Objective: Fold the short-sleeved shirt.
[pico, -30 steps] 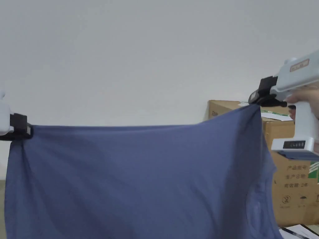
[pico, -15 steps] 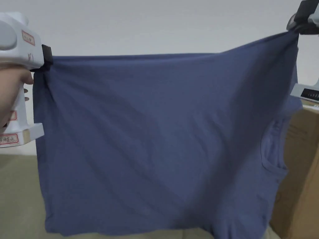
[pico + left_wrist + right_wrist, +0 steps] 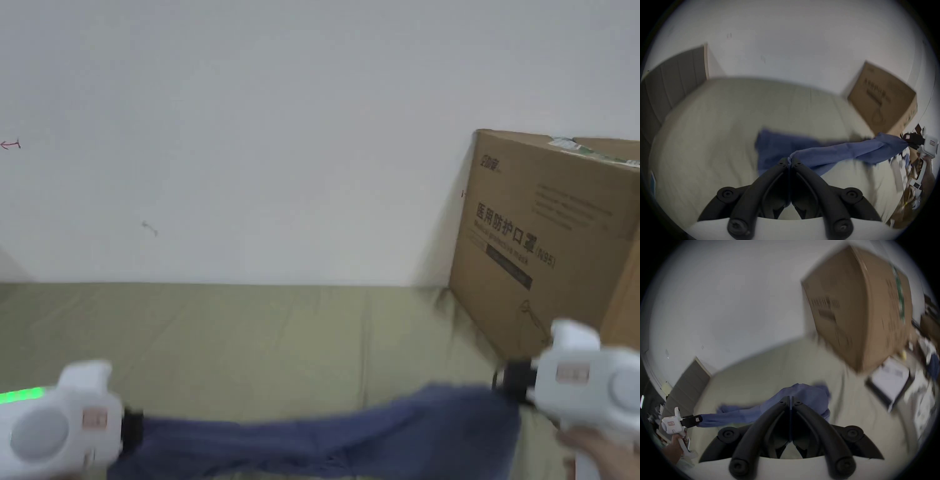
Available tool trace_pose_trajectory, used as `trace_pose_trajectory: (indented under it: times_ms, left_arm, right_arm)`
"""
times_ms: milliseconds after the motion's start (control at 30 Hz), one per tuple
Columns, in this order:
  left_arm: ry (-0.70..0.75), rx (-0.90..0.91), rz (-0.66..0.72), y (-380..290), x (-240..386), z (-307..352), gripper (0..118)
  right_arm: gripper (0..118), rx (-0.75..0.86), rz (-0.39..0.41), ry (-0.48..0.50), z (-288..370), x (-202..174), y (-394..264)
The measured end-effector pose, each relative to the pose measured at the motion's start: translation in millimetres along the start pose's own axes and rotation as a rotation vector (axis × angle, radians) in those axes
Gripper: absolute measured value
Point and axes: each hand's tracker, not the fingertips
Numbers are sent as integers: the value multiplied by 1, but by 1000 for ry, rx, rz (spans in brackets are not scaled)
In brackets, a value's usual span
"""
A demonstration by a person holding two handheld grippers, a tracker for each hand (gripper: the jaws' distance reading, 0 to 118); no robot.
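The blue short-sleeved shirt (image 3: 337, 440) stretches low across the olive-green bed between my two grippers, blurred by motion. My left gripper (image 3: 132, 431) is shut on the shirt's left end; in the left gripper view its jaws (image 3: 790, 160) pinch the blue fabric (image 3: 834, 152), part of which trails onto the bed. My right gripper (image 3: 509, 382) is shut on the right end, and in the right gripper view the cloth (image 3: 802, 394) bunches just past the closed tips (image 3: 790, 398). The other gripper (image 3: 692, 420) holds the far end there.
A large cardboard box (image 3: 550, 244) stands on the bed at the right, against the white wall (image 3: 250, 125). A grey headboard (image 3: 672, 78) bounds the bed's left side. Papers and clutter (image 3: 890, 382) lie beside the box. The bed sheet (image 3: 250, 337) spreads ahead.
The shirt was held up high and spread like a curtain; both grippers have swung it down low toward the bed. My head camera has also shifted.
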Motion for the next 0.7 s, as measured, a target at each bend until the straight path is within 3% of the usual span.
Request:
trace_pose_trajectory:
  times_ms: [100, 267, 400, 500, 700]
  left_arm:
    - [-16, -87, 25, -73, -12, 0, 1]
    - [-17, -159, 3, -155, -40, 40, 1]
    - [-3, -135, -16, -191, -53, 89, 1]
    - [-9, -113, 2, -211, -63, 125, 1]
    - [-80, -133, 38, -259, -69, 175, 1]
  right_arm:
    - [2, -166, 1, -34, -2, 34, -84]
    - [2, -269, 42, -28, 57, 73, -177]
    - [2, -289, 25, -2, 116, 97, -210]
    - [2, -278, 23, -107, 155, 110, -224]
    - [2, -276, 15, -134, 202, 127, -244]
